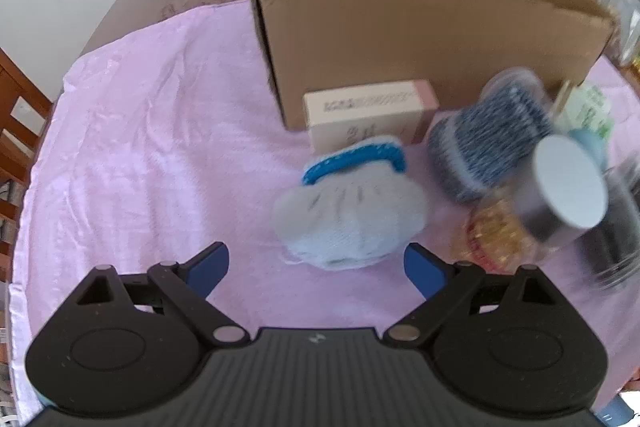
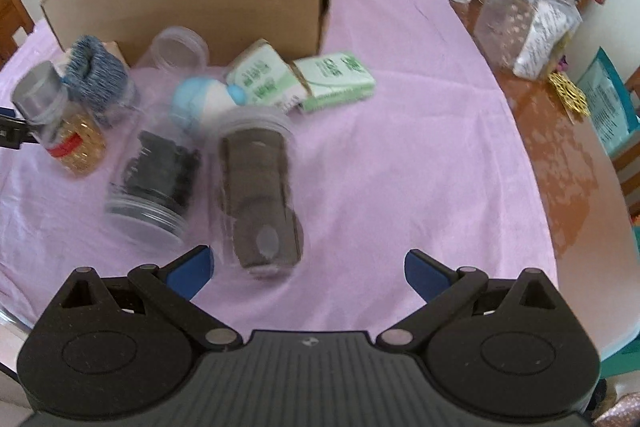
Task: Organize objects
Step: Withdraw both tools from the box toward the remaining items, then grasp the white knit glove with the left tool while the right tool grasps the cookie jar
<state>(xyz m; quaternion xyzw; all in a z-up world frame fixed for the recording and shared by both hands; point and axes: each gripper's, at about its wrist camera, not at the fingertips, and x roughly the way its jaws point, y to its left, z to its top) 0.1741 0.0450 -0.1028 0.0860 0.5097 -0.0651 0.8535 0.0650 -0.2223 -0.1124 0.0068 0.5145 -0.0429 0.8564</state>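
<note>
Left wrist view angled steeply down, close over pink-clothed tabletop (image 1: 140, 147), right wrist view likewise, both sharing brown cardboard box (image 1: 420, 43) and blue-knit-wrapped clear jar (image 2: 98, 75)

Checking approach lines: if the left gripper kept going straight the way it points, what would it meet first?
Most likely the white knitted glove with the blue cuff, lying just ahead of the open left gripper; depth is unclear.

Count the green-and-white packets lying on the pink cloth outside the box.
2: one packet and a second packet side by side right of the cardboard box front; clutter may hide others.
</note>
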